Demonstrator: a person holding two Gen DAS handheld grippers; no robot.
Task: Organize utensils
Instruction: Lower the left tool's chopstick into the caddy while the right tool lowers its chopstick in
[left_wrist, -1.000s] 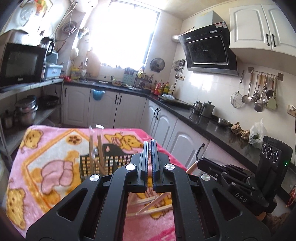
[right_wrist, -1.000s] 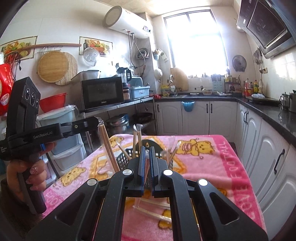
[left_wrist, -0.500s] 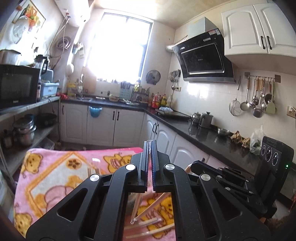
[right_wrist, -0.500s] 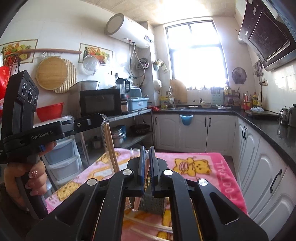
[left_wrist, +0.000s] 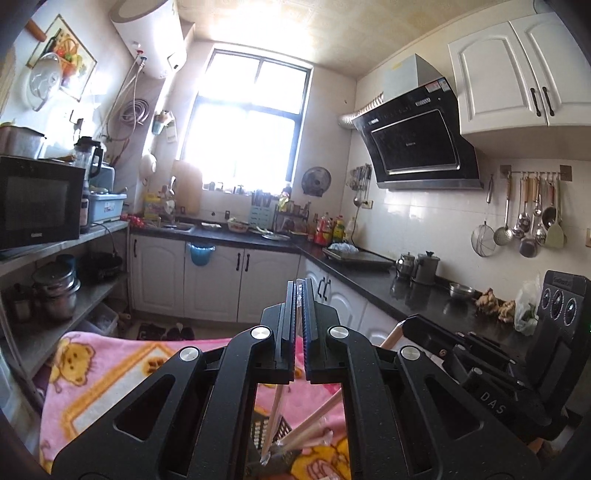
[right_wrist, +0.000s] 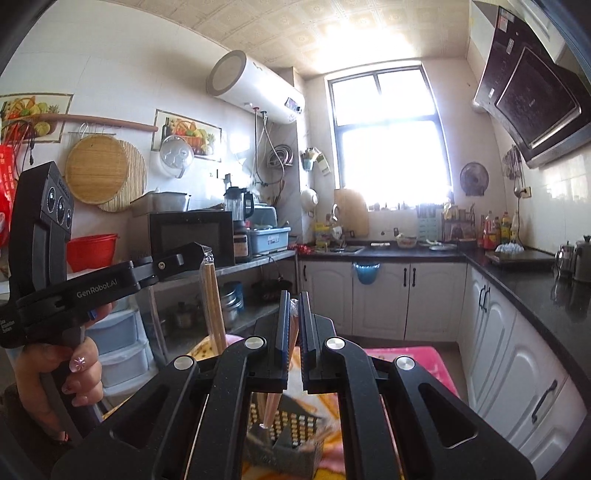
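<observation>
In the left wrist view my left gripper is shut on a plastic-wrapped pair of wooden chopsticks that hangs down over the black mesh basket. The right wrist view shows my right gripper shut on another wrapped pair of chopsticks, its lower end just above the black mesh basket. My left gripper appears there at the left in a person's hand, with its chopsticks hanging upright. My right gripper shows at the right of the left wrist view.
A pink cartoon-bear blanket covers the table under the basket. More chopsticks lean in and beside the basket. White cabinets under a black counter run along the right; a shelf with a microwave stands at the left.
Both grippers have risen with their chopsticks, drawing them up out of the basket. The table and basket have dropped to the bottom of both views. Both stay shut.
</observation>
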